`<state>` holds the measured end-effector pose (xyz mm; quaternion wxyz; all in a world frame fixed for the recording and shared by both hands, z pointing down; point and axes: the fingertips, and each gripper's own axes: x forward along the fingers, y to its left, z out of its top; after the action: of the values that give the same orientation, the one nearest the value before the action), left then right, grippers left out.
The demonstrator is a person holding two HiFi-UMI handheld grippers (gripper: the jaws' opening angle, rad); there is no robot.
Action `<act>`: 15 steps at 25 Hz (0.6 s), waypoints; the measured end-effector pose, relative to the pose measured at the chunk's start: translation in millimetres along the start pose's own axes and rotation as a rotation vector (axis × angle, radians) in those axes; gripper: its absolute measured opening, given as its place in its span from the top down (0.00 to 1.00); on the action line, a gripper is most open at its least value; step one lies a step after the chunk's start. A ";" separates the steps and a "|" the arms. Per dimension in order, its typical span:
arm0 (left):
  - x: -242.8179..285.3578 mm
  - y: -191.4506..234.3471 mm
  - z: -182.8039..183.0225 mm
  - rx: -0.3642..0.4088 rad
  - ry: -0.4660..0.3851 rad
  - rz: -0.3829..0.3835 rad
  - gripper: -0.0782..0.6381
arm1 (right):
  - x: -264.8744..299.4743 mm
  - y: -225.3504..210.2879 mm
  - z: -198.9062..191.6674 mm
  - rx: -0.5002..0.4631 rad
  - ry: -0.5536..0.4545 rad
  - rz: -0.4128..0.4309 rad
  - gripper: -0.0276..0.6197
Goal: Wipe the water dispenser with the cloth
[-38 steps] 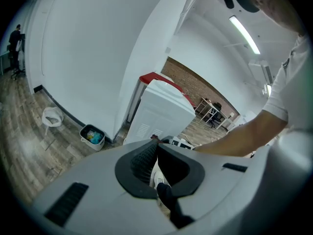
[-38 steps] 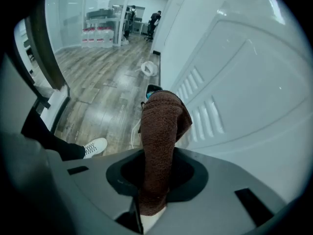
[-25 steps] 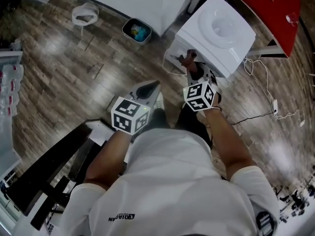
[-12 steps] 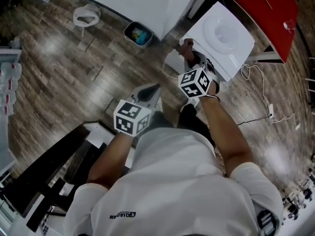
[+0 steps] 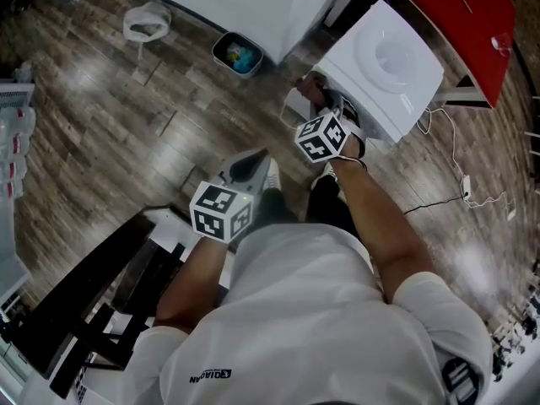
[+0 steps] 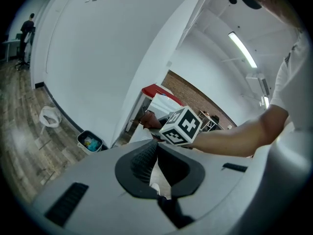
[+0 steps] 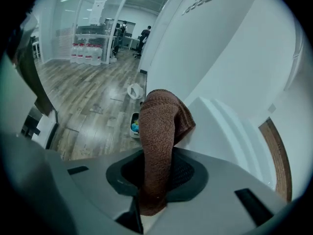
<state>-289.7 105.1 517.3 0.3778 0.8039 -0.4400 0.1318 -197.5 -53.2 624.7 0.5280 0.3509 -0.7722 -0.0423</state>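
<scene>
One cloth (image 7: 161,116), seems soft, light, not slippery: my right tongs (image 7: 156,168) pinch it at fold. Dispenser (image 5: 384,57) looks stiff, smooth. My left tongs (image 6: 155,148) closed, empty.

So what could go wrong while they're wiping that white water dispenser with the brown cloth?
1. The right tongs pinch only a narrow strip of the cloth, so rubbing it along the water dispenser could drag it loose.
2. Cables lie on the floor beside the dispenser, close to the person's feet; a step that way might snag one.
</scene>
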 end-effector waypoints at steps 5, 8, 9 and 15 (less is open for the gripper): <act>0.4 8.0 -10.4 -0.022 0.021 0.019 0.89 | 42.9 25.5 -21.2 0.001 0.059 0.010 0.82; 0.8 10.0 -16.7 -0.033 0.033 0.027 0.89 | 71.3 37.9 -36.0 -0.002 0.082 -0.001 0.82; 0.1 10.8 -19.0 -0.042 0.036 0.032 0.89 | 81.0 41.9 -41.6 -0.006 0.093 -0.004 0.82; -3.5 17.1 -37.3 -0.050 0.074 0.046 0.89 | 135.1 61.7 -71.2 -0.030 0.172 0.018 0.82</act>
<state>-301.0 128.7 549.2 0.4109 0.7784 -0.4471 0.1590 -194.5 -64.5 789.0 0.5979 0.3384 -0.7264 -0.0188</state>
